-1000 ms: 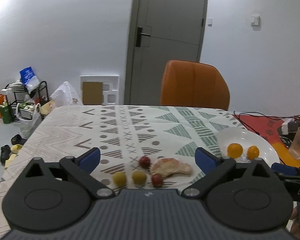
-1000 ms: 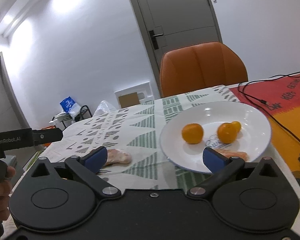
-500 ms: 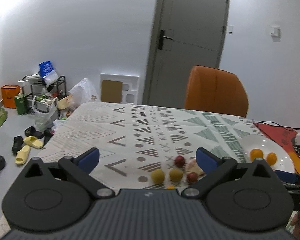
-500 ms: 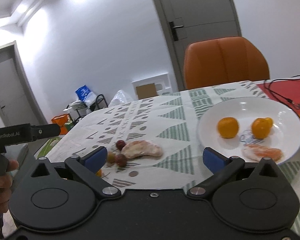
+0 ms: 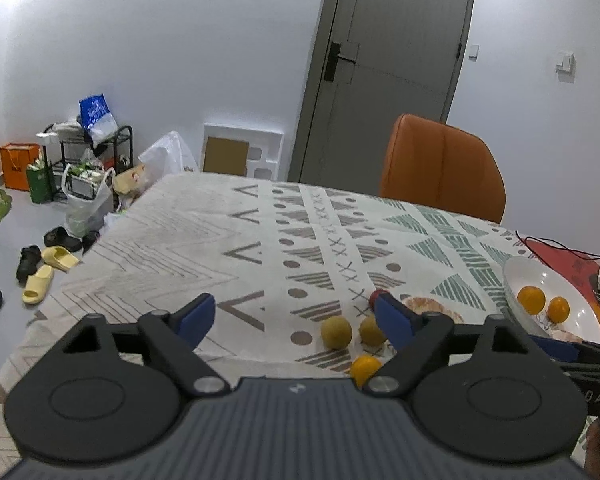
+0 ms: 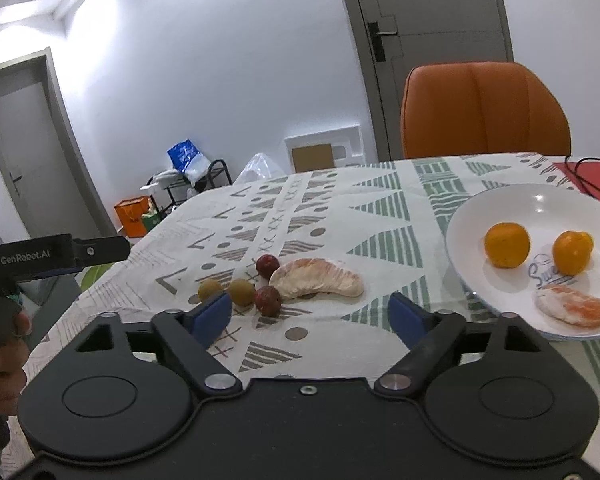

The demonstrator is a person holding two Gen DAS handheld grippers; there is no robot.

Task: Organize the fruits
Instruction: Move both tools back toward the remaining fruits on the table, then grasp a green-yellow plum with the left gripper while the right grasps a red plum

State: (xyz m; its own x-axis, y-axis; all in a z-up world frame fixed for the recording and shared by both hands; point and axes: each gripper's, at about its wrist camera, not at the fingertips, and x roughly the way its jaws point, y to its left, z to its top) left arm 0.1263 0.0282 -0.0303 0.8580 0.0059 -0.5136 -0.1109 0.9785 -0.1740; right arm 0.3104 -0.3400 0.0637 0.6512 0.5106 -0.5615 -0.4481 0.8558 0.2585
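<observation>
Left gripper: the left gripper (image 5: 294,316) was open with nothing in it; its jaws had just been closing a bit.
Right gripper: the right gripper (image 6: 310,314) was likewise empty, jaws just narrowed, and hung over the near edge of the worktop (image 6: 380,208).
Loose fruit: two yellow-green fruits (image 6: 240,291), two red ones (image 6: 267,300) and a peeled pomelo segment (image 6: 318,279) lay bunched near that edge.
Plate: the white plate (image 6: 500,208) toward the right edge held two oranges (image 6: 507,245) and a peeled piece.
Risk: honestly, the round ones touch each other, so I'd guess a nudge could roll one off the edge.
Change: a second earlier the right view was mostly plate; now it showed the loose pile.
</observation>
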